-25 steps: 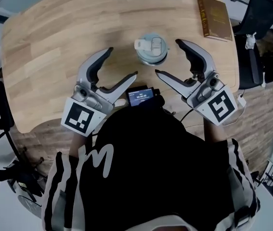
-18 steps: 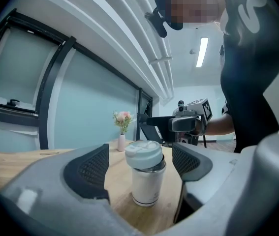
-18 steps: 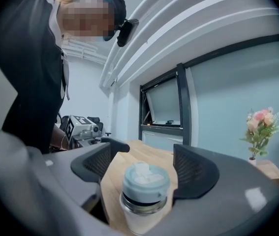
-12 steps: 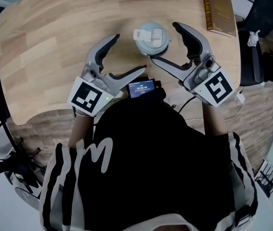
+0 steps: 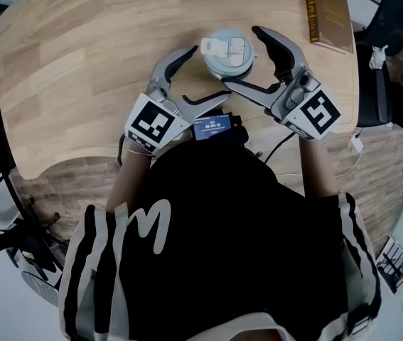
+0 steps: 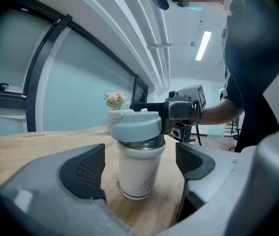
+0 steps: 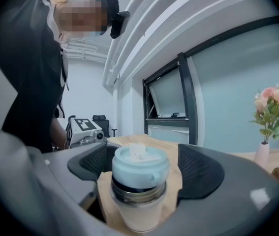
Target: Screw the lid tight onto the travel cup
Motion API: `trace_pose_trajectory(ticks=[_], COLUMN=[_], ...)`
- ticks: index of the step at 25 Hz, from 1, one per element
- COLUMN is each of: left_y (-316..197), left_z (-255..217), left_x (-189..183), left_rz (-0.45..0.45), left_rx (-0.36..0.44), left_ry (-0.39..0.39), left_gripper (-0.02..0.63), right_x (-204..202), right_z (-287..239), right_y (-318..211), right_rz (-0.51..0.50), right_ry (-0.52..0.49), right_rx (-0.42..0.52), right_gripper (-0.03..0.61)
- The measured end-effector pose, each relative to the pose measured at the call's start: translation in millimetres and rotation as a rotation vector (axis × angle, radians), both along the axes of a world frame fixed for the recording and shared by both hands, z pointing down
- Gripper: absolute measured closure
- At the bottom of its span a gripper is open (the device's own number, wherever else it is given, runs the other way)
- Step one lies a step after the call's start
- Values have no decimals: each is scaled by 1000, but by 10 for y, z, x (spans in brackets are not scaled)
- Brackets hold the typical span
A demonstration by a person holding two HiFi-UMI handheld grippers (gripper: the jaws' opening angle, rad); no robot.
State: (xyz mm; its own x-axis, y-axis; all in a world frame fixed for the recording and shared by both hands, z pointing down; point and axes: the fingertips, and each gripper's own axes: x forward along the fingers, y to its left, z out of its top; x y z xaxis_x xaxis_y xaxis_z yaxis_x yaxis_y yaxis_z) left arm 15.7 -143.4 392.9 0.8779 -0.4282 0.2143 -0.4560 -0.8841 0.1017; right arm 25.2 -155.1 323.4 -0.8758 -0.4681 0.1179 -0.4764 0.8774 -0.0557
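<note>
A pale wooden tabletop [image 5: 80, 62] is filling the head view, with a glazed, pale blue wall and a vase of pink flowers [image 7: 269, 117] showing behind it in the gripper views; the travel cup [image 5: 226, 52] is standing upright near the middle of the tabletop, somewhat toward its right edge, its white body [image 6: 137, 166] resting on the wood; the pale blue lid [image 6: 137, 127] is sitting on top of the cup, with a band of bare metal showing between lid and body; the left gripper [image 5: 208, 73] is reaching in from the cup's left, its jaws having just been opening and now standing wide apart, the cup lying between the two dark pads [image 6: 82, 171] with a clear gap on either side; the right gripper [image 5: 241, 57] is reaching in from the cup's right, its jaws likewise having just been opening and standing apart, the lid [image 7: 139, 168] and upper body lying between its pads [image 7: 198, 173] without being pressed by them; a brown book [image 5: 329, 16] is lying at the far right corner of the tabletop, well apart from the cup; a small device with a lit screen [image 5: 212, 126] is sitting at the near edge, between the two marker cubes [image 5: 155, 123]; the person's black top [image 5: 222, 247] is covering the lower part of the head view.
</note>
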Motion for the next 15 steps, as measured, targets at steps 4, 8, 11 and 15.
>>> trace_pose_trajectory(ticks=[4, 8, 11, 15], left_y=[-41, -61, -53, -61], left_z=[101, 177, 239, 257], left_x=[94, 187, 265, 377], left_rz=[17, 56, 87, 117], left_rx=[-20, -26, -46, -45], left_ry=[-1, -22, -22, -34], left_gripper=[164, 164, 164, 164], right_x=[-27, -129, -186, -211], right_z=[91, 125, 125, 124], right_y=[-14, -44, -81, -86], right_rz=[-39, -87, -116, -162], right_ry=[39, 82, 98, 110], right_rx=[7, -13, -3, -30], right_gripper=[137, 132, 132, 132])
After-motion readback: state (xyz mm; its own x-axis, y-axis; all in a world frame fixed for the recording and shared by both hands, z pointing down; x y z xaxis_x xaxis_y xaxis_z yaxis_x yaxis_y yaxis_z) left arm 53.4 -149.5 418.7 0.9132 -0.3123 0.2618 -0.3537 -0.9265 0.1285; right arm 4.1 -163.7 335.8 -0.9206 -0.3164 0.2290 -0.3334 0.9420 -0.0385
